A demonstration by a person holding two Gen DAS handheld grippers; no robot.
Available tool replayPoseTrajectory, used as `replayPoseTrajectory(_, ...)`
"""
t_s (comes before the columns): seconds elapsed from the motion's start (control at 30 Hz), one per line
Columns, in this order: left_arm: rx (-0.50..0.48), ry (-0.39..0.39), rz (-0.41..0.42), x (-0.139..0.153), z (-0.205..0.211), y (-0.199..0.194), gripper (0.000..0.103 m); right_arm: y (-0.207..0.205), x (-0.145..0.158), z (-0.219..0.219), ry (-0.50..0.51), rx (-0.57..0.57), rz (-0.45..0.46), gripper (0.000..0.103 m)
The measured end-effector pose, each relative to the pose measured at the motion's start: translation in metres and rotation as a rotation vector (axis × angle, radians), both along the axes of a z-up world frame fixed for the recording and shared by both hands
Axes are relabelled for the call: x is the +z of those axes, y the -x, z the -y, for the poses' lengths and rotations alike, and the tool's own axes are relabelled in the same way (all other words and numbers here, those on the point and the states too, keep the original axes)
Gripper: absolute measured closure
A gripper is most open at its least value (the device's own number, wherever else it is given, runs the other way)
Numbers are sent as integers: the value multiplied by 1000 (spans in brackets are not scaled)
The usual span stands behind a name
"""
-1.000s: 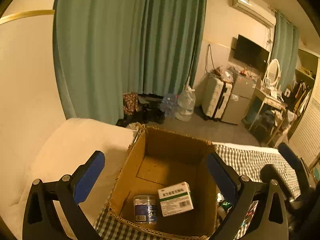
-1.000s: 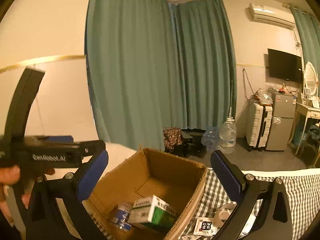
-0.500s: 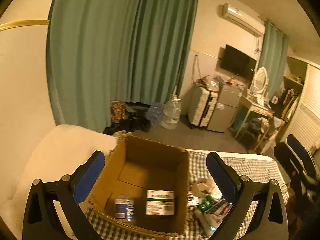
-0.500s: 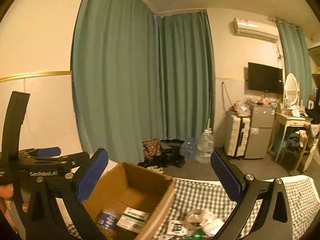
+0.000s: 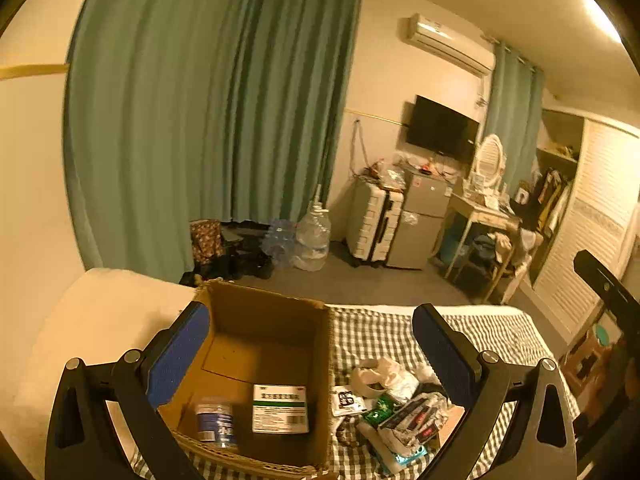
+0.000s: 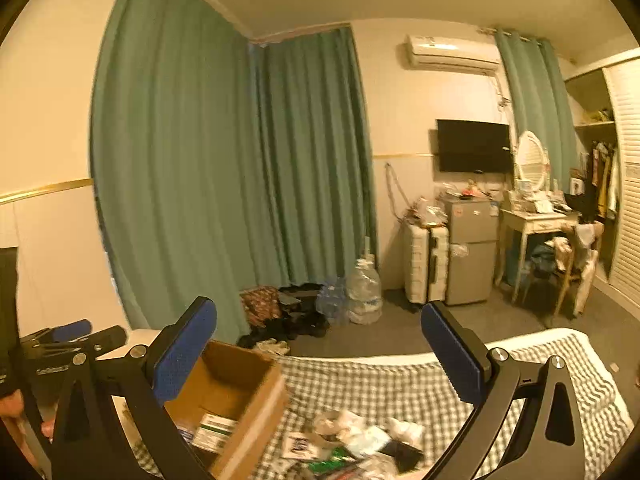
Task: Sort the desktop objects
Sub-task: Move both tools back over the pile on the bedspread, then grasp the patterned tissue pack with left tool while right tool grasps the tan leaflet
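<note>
An open cardboard box is sitting on a green-checked cloth spread over a bed. Inside it, a white medicine box with a green band is lying flat on the bottom, and just beside it, on its left, a small clear jar with a blue label is lying close to the near wall. To the right of the cardboard box, a loose pile of small items is resting on the cloth: crumpled white plastic, a black-and-white sachet, green and dark packets; the single pieces are too jumbled to tell apart.

The left gripper is hovering above the box and the pile, its jaws spread wide and holding nothing; the blue pads are framing the box on one side and the pile on the other. The right gripper is hanging higher, its jaws likewise wide apart and empty, with the cardboard box and the pile blurred below it.

Beyond the bed, green curtains, a large water bottle, a white suitcase and a small fridge are standing along the wall.
</note>
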State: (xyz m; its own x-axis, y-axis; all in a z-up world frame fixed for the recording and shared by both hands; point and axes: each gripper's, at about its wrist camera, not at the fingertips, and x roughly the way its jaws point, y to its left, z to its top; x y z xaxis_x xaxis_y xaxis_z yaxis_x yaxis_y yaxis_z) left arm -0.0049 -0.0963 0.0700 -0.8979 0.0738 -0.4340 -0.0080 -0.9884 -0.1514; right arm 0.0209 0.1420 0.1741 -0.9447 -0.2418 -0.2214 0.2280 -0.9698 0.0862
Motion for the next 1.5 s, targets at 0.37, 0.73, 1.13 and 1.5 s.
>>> replayPoseTrajectory(0.37, -179, 28, 7, -28, -55, 6, 0, 1, -26, -69, -116, -80, 96, 0)
replayPoseTrajectory(0.73, -330, 114, 135, -83, -118, 20, 0, 26, -79, -105, -262, 7, 231, 0)
replayPoseTrajectory(1.13, -417, 229, 311, -169, -159, 58, 0, 66, -211, -107, -634, 212, 459, 0)
replayPoseTrajectory(1.5, -442, 227, 436, -207, -165, 76, 0, 69, -280, -64, -1006, 543, 445, 0)
